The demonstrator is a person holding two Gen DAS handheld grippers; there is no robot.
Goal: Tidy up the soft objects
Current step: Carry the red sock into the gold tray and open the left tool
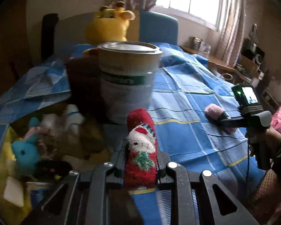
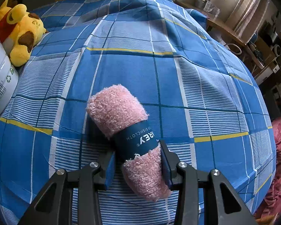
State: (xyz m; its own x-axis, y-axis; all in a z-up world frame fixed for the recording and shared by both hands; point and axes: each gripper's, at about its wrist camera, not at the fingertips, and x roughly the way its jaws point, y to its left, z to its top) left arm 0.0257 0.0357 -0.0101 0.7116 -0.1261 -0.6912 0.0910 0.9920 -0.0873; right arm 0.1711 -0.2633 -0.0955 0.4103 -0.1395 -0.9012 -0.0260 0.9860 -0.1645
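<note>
My left gripper (image 1: 141, 155) is shut on a rolled red Christmas sock (image 1: 141, 150) with a Santa face, held above the bed in front of a tall white bucket (image 1: 128, 78). My right gripper (image 2: 135, 157) is shut on a rolled pink dishcloth (image 2: 121, 116) with a dark blue paper band, just above the blue plaid bedspread (image 2: 178, 75). In the left wrist view the right gripper (image 1: 223, 121) shows at the right with the pink dishcloth (image 1: 213, 110) in it.
A yellow plush toy (image 1: 110, 24) sits behind the bucket; it also shows in the right wrist view (image 2: 20, 33) beside the bucket (image 2: 0, 75). A yellow bag of small plush toys (image 1: 33, 146) lies at the left. A wooden desk (image 2: 230, 35) stands beside the bed.
</note>
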